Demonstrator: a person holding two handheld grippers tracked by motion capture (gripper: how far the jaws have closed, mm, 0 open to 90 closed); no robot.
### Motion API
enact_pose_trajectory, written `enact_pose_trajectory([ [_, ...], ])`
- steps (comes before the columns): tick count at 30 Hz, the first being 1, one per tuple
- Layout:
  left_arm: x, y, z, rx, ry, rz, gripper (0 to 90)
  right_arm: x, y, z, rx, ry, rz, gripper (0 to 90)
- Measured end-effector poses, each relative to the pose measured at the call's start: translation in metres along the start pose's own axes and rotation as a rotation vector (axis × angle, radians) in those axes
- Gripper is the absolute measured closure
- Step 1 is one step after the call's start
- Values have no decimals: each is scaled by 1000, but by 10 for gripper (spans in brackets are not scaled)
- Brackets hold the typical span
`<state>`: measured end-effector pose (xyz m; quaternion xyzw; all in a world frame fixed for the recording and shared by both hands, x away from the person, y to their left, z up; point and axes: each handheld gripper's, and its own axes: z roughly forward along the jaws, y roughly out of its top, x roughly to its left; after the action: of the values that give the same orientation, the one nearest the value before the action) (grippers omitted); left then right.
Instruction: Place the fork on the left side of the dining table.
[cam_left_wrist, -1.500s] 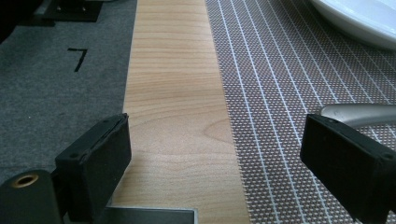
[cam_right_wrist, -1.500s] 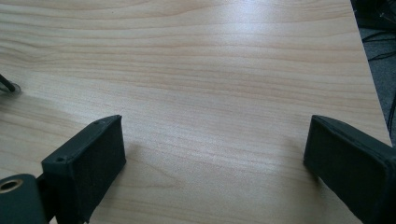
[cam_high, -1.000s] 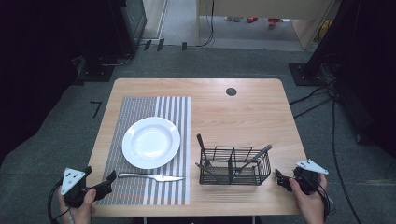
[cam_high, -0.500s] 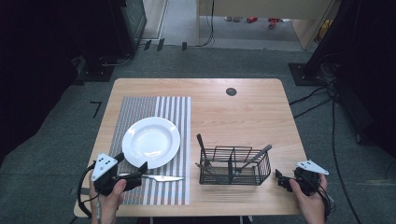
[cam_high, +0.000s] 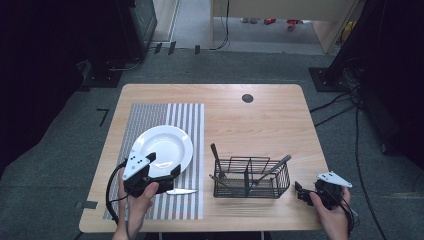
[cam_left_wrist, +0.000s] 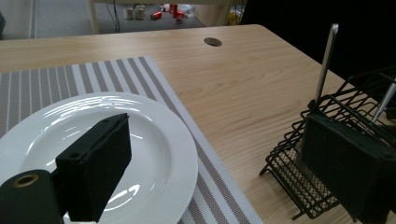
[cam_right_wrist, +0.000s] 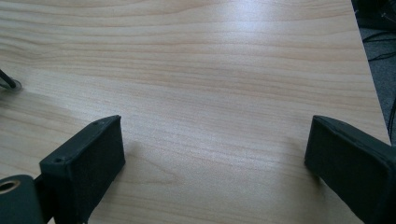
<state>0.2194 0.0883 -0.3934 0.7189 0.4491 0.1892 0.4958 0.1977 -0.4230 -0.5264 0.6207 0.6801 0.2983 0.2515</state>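
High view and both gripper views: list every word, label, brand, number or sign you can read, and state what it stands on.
No readable text: none.
The white plate, striped placemat, wire caddy, knife and table carry no print.
The left gripper and right gripper show no label.
Items on the far floor are too blurred to read.

Wooden table (cam_high: 260, 120): placemat (cam_high: 165, 125), wire caddy (cam_high: 251, 178)

One overhead camera, two riding low on the grippers.
The high view looks forward and down on the whole table (cam_high: 260, 120). The left gripper view skims close over the plate (cam_left_wrist: 154, 154) toward the rack (cam_left_wrist: 327, 154) at 3 o'clock, both also in the high view; the right gripper view faces bare tabletop, very near.
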Motion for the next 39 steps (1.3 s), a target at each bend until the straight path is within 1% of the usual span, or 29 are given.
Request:
enact_pose_trajectory([
  [2,-2,1,1,-1,-5,0,92,0,0,0,0,0,-1,46],
  [3,-5,4,3,-2,-20,1,92,0,0,0,0,0,0,46],
  [4,-5,4,3,-2,-20,1,92,0,0,0,0,0,0,46],
  [5,-8,7,5,-2,-36,6,92,0,0,0,0,0,0,46],
  [6,-8,7,5,-2,-36,6,92,0,0,0,0,0,0,46],
  [9,-14,11,9,-3,-50,16,93,0,0,0,0,0,0,46],
  [11,-19,15,14,-1,-70,22,97,0,0,0,0,0,-1,46],
  [14,-22,16,17,-3,-83,14,97,0,0,0,0,0,-1,46],
  [16,-25,19,21,-13,-93,7,144,0,0,0,0,0,-1,46],
  [17,-27,20,24,-14,-122,5,152,0,0,0,0,0,0,46],
  [18,-27,20,24,-14,-122,5,176,0,0,0,0,0,0,46],
  [19,-30,22,27,-23,-146,-6,209,0,0,0,0,0,-1,46],
  [20,-30,22,27,-23,-146,-6,225,0,0,0,0,0,-1,46],
  [21,-31,24,30,-25,-163,-19,247,0,0,0,0,0,-1,46],
  [22,-31,24,30,-25,-163,-19,266,0,0,0,0,0,-1,46],
  [23,-32,25,32,-26,-173,-27,298,0,0,0,0,0,-1,46],
  [24,-33,26,34,-27,-178,-30,298,0,0,0,0,0,-1,46],
  [25,-34,28,38,-24,-197,-32,353,0,0,0,0,0,-1,46],
  [26,-34,28,38,-24,-197,-32,379,0,0,0,0,0,-1,46],
  [27,-34,29,40,-22,-210,-28,379,0,0,0,0,0,-1,46],
  [29,-36,31,43,-26,-229,-25,430,0,0,0,0,0,-1,46],
  [31,-39,34,48,-21,-248,-4,489,0,0,0,0,0,-1,46],
  [32,-39,34,48,-21,-248,-4,510,0,0,0,0,0,-1,46],
  [33,-41,35,50,-19,-253,2,510,0,0,0,0,0,-1,46],
  [34,-41,36,51,-21,-262,8,541,0,0,0,0,0,-1,46],
  [35,-42,36,53,-21,-264,9,598,0,0,0,1,0,-2,46],
  [36,-42,37,55,-19,-261,9,598,0,0,0,1,0,-2,46],
  [37,-42,37,57,-16,-268,3,641,0,0,0,0,0,0,46],
  [39,-42,38,63,3,-280,1,645,0,0,0,0,0,-2,46],
])
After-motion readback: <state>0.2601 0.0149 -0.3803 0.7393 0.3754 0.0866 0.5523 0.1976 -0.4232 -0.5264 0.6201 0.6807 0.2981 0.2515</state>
